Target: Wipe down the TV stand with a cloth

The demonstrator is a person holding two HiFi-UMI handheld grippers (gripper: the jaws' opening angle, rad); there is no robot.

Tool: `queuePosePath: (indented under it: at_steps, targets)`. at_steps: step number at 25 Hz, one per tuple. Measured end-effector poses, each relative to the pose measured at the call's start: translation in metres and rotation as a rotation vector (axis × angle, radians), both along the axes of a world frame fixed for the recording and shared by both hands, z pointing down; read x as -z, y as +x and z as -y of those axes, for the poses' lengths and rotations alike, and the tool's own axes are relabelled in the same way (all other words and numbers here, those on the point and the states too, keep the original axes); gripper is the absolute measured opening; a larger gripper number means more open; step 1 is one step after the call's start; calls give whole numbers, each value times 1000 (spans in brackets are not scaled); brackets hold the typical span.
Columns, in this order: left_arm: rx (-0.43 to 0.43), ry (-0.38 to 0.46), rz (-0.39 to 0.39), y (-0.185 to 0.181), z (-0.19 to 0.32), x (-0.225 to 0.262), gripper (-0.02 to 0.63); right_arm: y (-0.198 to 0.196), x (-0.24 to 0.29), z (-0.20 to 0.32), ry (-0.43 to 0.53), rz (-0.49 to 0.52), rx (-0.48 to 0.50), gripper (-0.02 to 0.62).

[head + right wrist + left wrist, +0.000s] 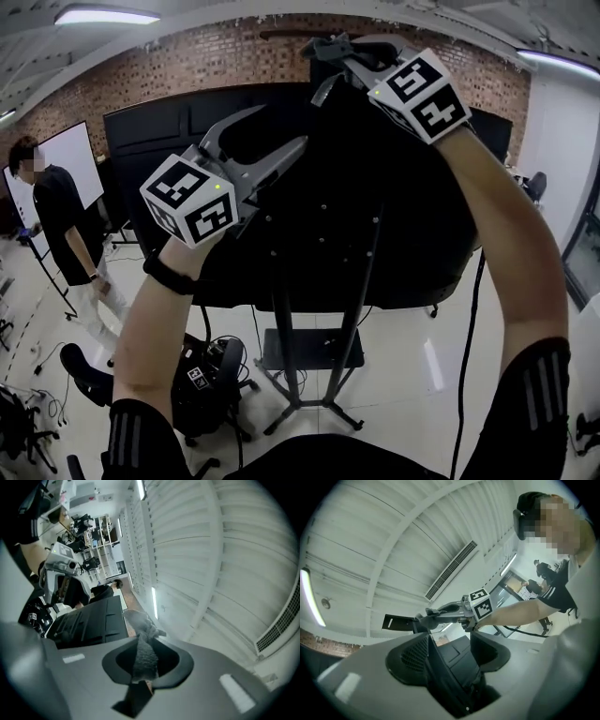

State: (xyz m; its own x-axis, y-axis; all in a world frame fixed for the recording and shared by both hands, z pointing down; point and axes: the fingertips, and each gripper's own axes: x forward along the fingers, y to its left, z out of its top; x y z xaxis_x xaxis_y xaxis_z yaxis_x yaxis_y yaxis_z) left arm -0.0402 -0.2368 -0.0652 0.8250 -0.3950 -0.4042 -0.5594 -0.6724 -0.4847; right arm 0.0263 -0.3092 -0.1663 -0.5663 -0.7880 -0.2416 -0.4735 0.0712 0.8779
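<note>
The TV stand [298, 375] is a black pole frame with splayed legs. It carries a big black TV [394, 216], of which I see the back. Both grippers are raised high in front of the TV's upper edge. My right gripper [323, 52] is shut on a grey cloth [140, 620] that sticks out past its jaws, near the TV's top. The left gripper view shows that cloth [424, 619] against the ceiling. My left gripper [281, 127] is lower and to the left. It stands open with nothing between its jaws, and the TV's black back [452, 653] fills the gap.
A person in a black shirt [56, 216] stands at the left by a whiteboard [70, 159]. A black office chair [211, 375] and loose cables lie on the floor left of the stand. A brick wall [187, 66] runs behind the TV.
</note>
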Motion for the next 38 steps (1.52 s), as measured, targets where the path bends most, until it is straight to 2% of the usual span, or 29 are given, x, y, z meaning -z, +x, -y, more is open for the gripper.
queuePosePath:
  at_steps: [6, 11, 17, 23, 29, 38]
  targets:
    - [34, 25, 6, 7, 16, 32, 302, -2, 29, 26, 10, -37, -82, 44]
    - [30, 26, 20, 16, 16, 17, 302, -6, 18, 39, -19, -42, -75, 44]
    - [25, -18, 35, 20, 27, -16, 302, -9, -18, 50, -57, -70, -81, 43]
    - [4, -54, 29, 21, 33, -45, 302, -6, -47, 47, -79, -38, -62, 41]
    - [-23, -88, 22, 22, 34, -70, 302, -5, -100, 53, -96, -143, -112, 40]
    - [-48, -134, 26, 20, 34, -99, 302, -12, -159, 53, -163, -182, -127, 40]
